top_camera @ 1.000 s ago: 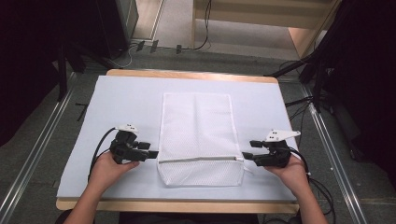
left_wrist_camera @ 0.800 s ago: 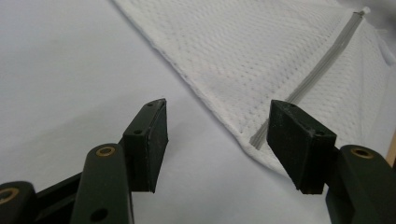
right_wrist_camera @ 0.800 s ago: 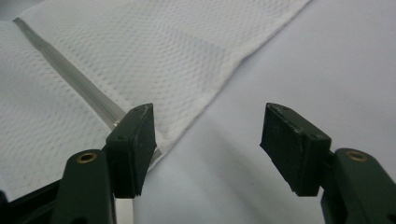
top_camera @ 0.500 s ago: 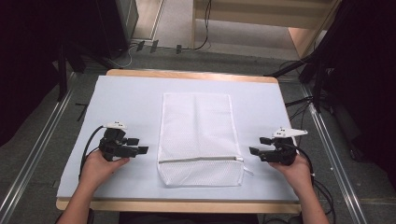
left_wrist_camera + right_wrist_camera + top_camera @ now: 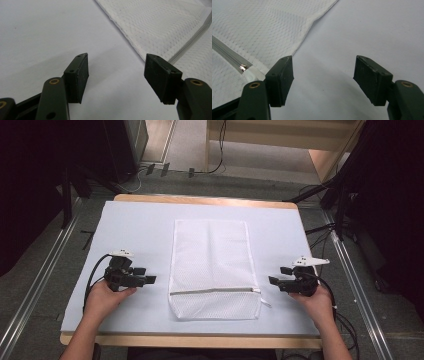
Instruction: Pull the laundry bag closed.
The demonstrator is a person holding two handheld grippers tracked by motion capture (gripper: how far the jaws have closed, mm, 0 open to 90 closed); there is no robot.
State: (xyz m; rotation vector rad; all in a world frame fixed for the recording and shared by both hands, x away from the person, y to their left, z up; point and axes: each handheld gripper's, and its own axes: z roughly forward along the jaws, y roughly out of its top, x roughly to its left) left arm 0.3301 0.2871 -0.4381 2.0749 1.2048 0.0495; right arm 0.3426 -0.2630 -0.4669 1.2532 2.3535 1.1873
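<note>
My left gripper [image 5: 149, 280] and right gripper [image 5: 272, 281] have just been opening, both empty, flanking the mesh bag [image 5: 214, 265].

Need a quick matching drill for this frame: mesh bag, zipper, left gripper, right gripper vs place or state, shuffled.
Things:
1. mesh bag
2. zipper
3. left gripper
4. right gripper

Places or states:
A. open, off the bag's right edge
B. runs across the bag near its near end
C. flat at the middle of the white table cover
D. open, off the bag's left edge

Pairs: 1-C, 2-B, 3-D, 4-A
</note>
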